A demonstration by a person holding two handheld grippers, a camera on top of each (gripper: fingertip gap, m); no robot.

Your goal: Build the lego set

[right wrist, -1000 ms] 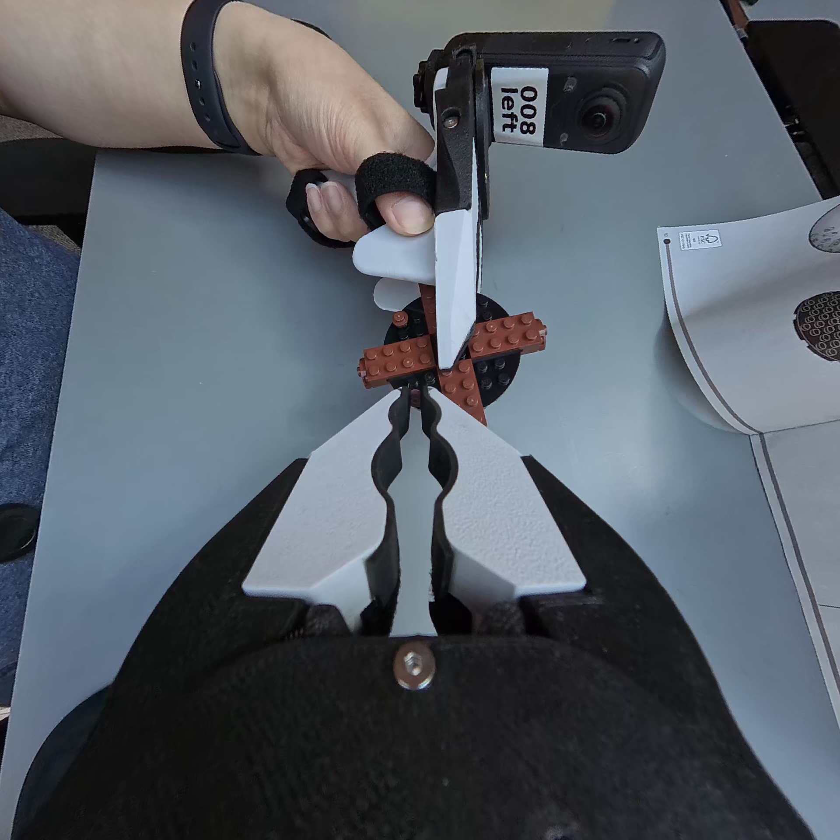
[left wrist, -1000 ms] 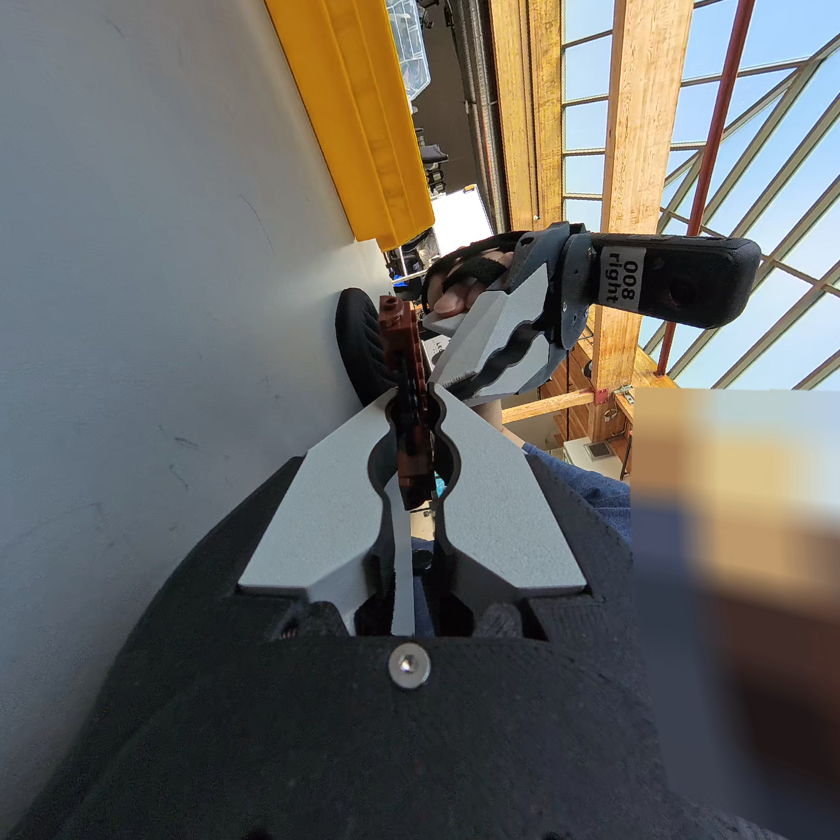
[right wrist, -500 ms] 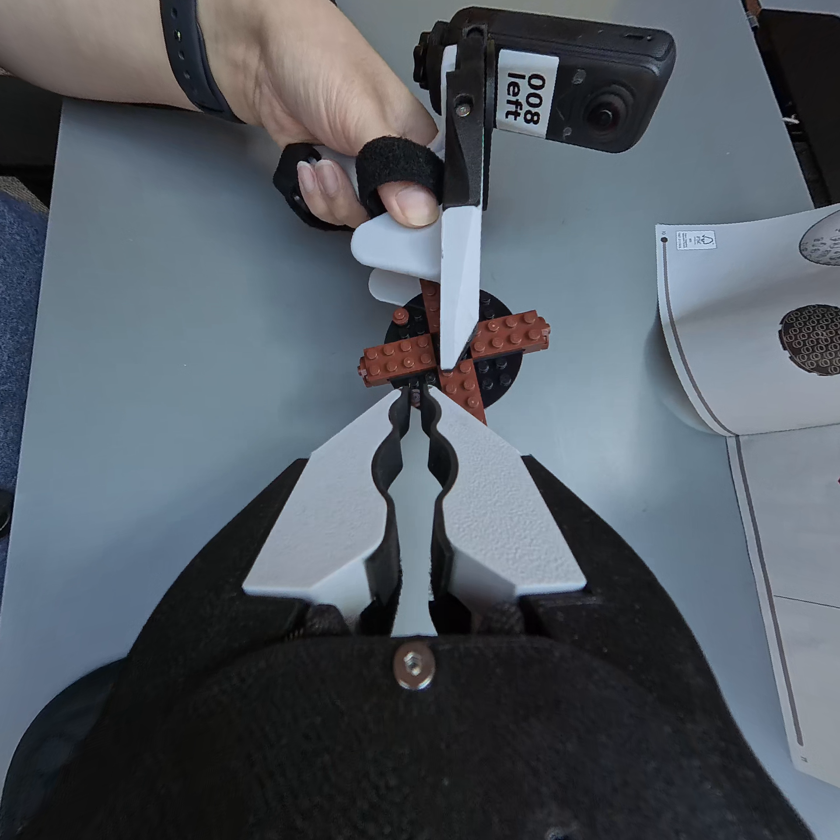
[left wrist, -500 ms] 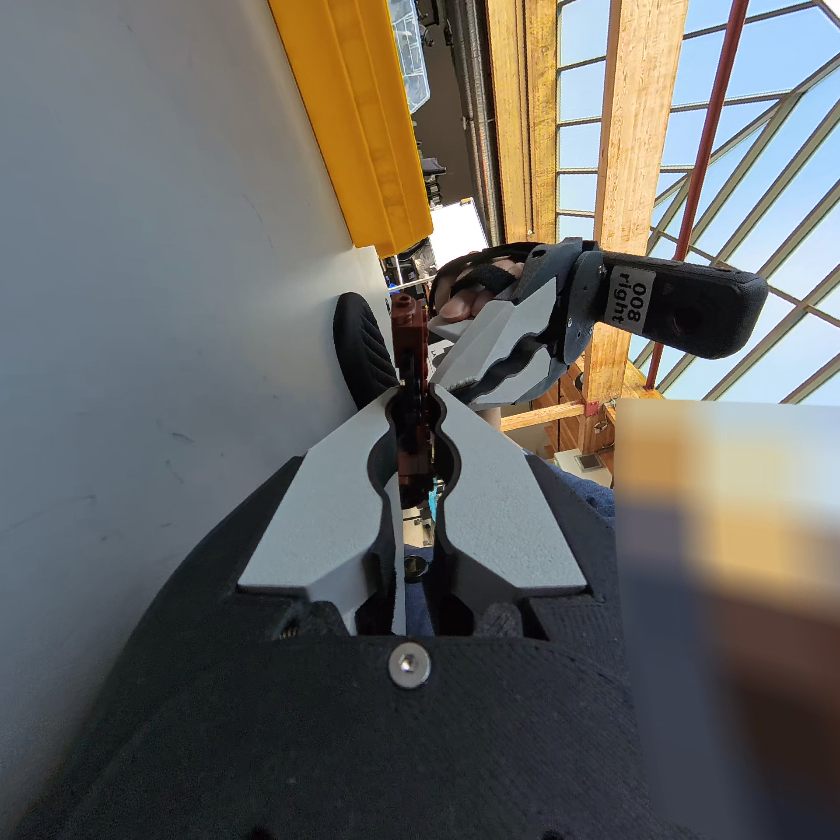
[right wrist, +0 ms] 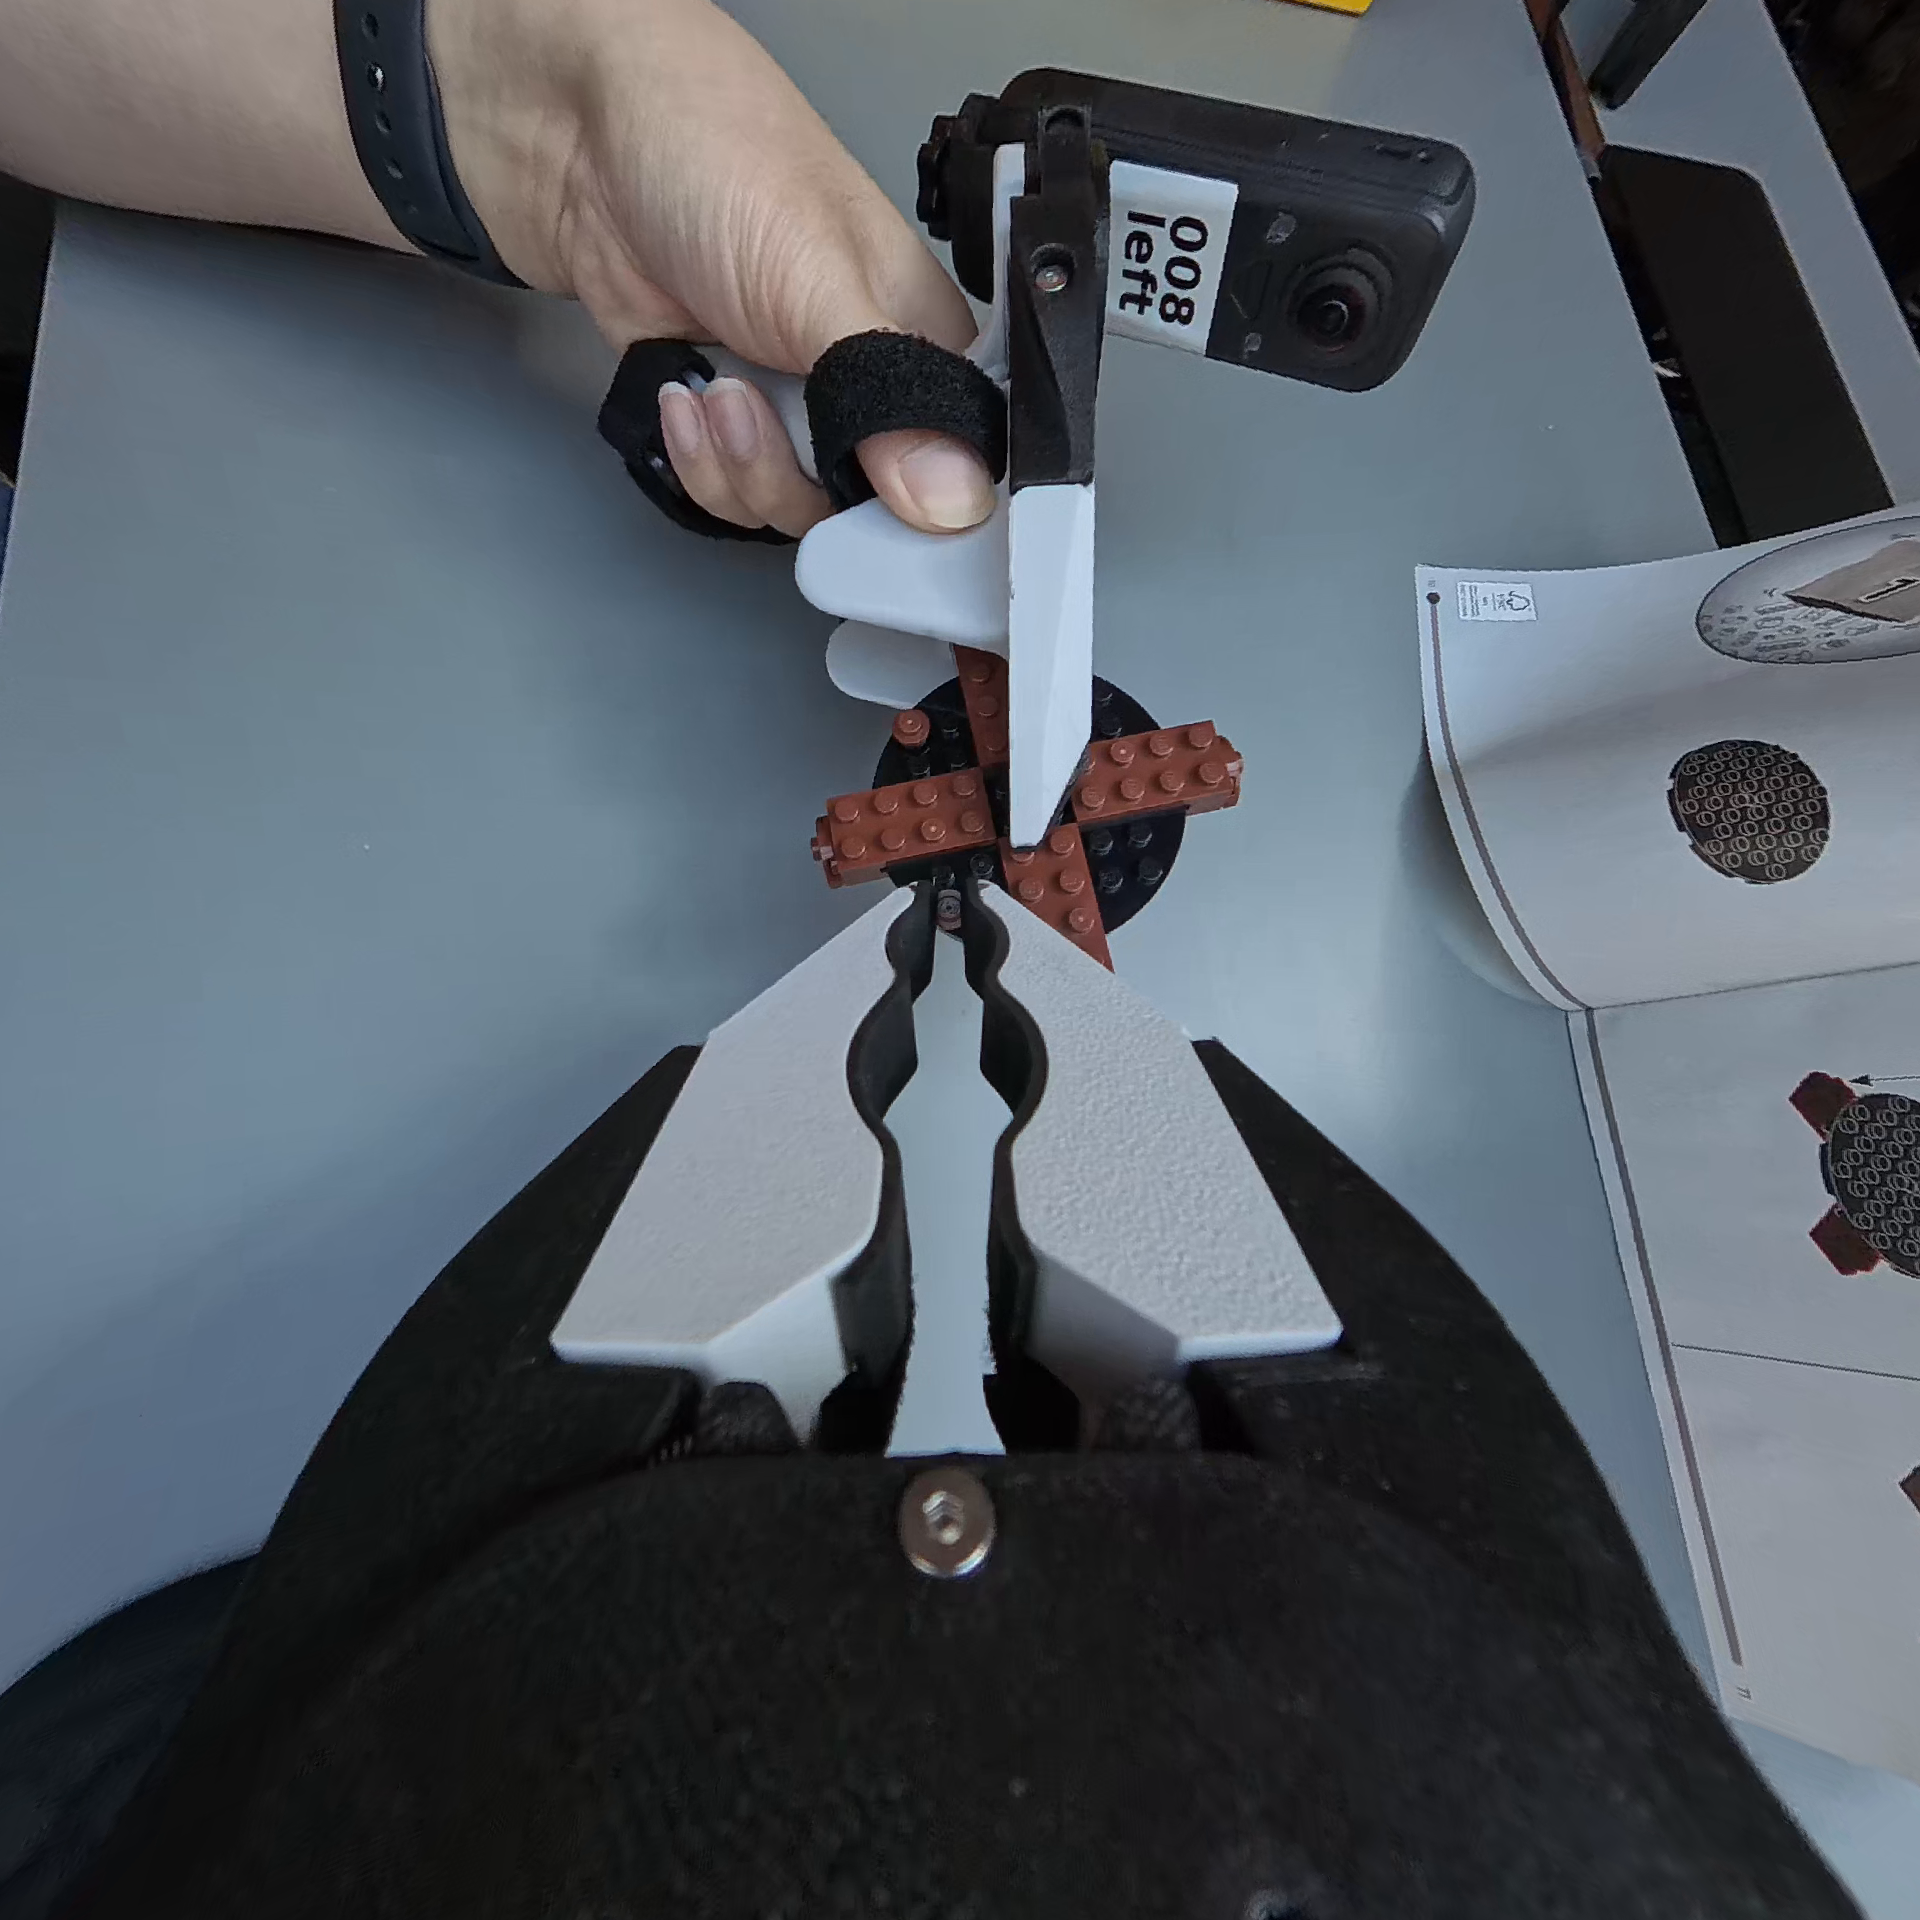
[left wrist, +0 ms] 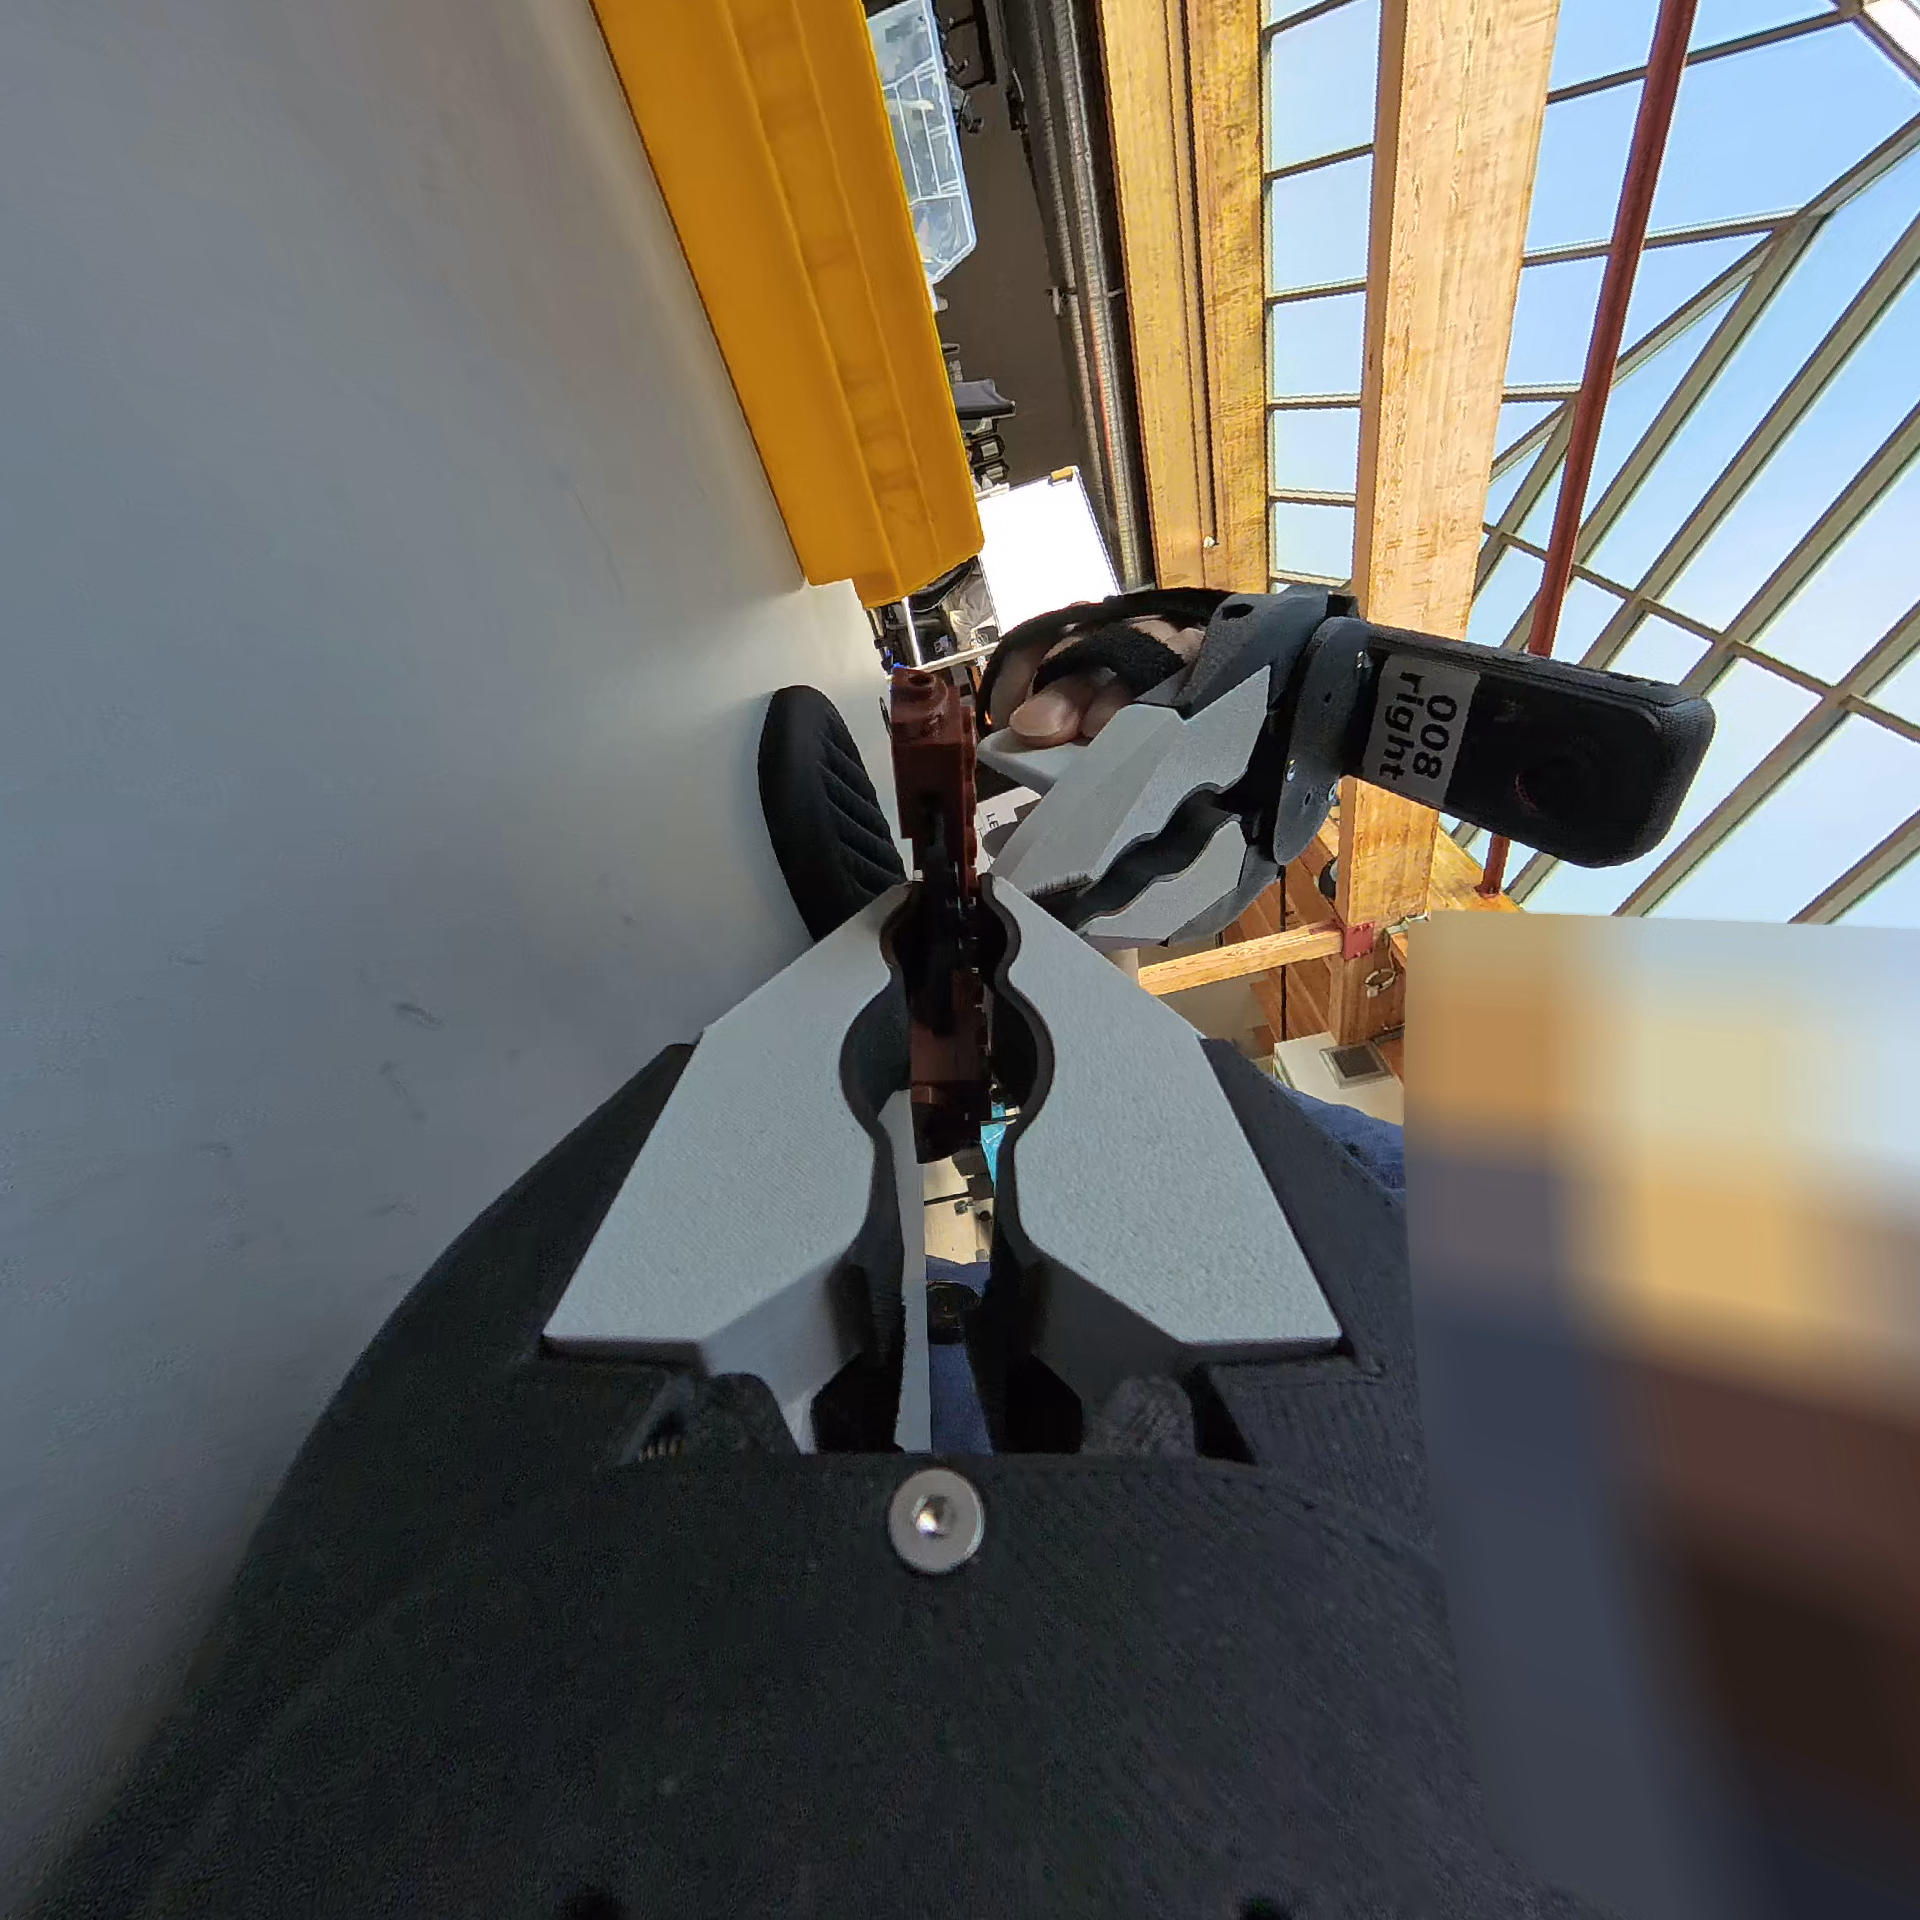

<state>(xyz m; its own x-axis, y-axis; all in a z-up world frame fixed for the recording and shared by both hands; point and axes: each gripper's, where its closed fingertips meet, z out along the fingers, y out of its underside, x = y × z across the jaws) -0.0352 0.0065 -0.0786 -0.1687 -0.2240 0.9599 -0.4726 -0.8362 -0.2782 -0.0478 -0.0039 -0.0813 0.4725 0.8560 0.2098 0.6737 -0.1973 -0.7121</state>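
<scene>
The grey table point(right wrist: 312, 727) is filling most of the right wrist view, and in the left wrist view it is standing on edge along the nine o'clock side, with a yellow bin point(left wrist: 810, 312) lying on it toward twelve o'clock. An open instruction booklet point(right wrist: 1662, 935) is lying on the table at three o'clock in the right wrist view, its upper page curling up.

A person's left hand point(right wrist: 727, 239), wearing a dark wristband, is coming in from eleven o'clock and holding the left gripper point(right wrist: 1023, 831). That gripper is clamping the lego assembly point(right wrist: 1029, 810) edge-on: in the left wrist view the build point(left wrist: 940, 935) is sitting pinched between the two grey fingers, which are closed against its faces. The assembly is being held above the table at the centre of the right wrist view; it is a black round plate point(right wrist: 1127, 831) with reddish-brown plates crossing over it like an X.

The right gripper point(right wrist: 951, 904) is reaching up from six o'clock, its tips touching the round plate's six o'clock edge. Its jaws are drawn nearly together on a small round piece point(right wrist: 948, 910), too small to identify, pressed at that edge. One reddish-brown stud point(right wrist: 912, 725) is sitting on the plate at ten o'clock.
</scene>
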